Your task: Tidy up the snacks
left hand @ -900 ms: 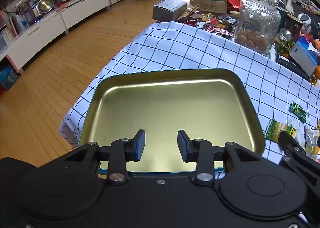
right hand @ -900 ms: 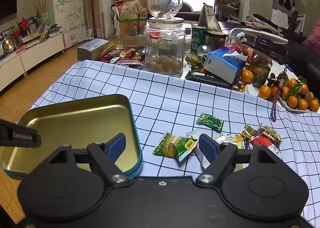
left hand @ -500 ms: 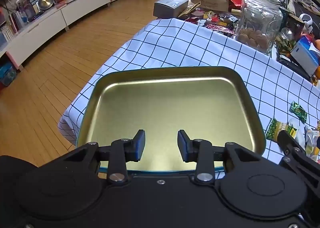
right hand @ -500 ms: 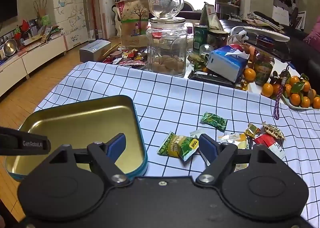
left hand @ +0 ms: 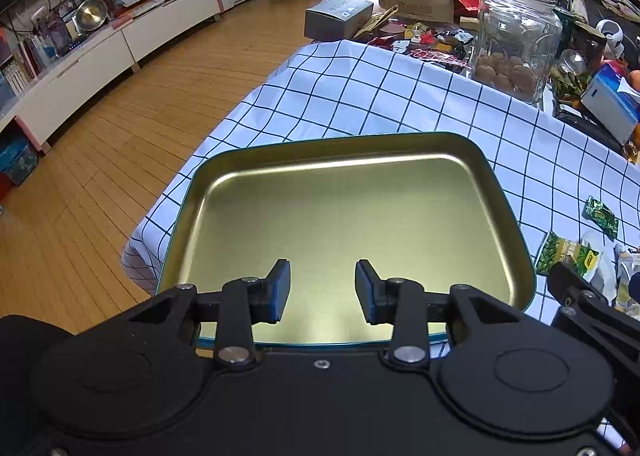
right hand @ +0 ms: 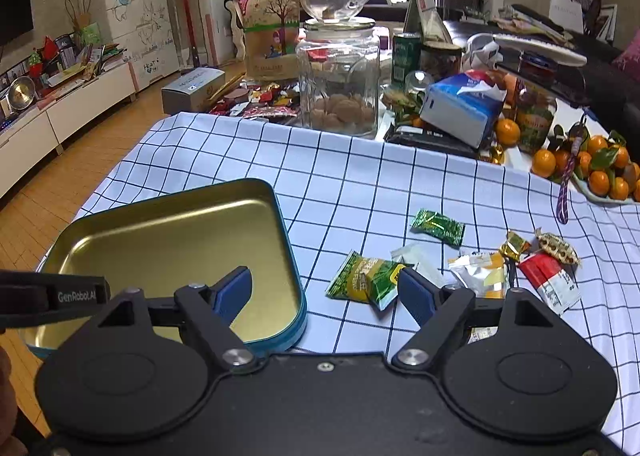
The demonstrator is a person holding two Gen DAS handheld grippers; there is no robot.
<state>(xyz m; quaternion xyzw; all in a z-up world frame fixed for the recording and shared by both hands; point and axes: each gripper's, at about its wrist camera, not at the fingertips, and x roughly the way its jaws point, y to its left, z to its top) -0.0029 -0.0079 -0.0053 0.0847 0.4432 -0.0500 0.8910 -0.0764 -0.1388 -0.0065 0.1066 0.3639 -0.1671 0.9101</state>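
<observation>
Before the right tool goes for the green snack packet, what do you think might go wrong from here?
1. The green snack packet lies flat on the tablecloth, so the open right tool might pinch cloth with it and drag the neighbouring wrappers.
2. The tin tray sits near the table's corner; a nudge from the right tool could push it toward the edge.
3. The open left tool hovers over the tray and may block the drop.

Tin [right hand: 168, 232] on tablecloth [right hand: 344, 176] at left, snack packets [right hand: 366, 280] to its right, jar [right hand: 338, 76] behind
</observation>
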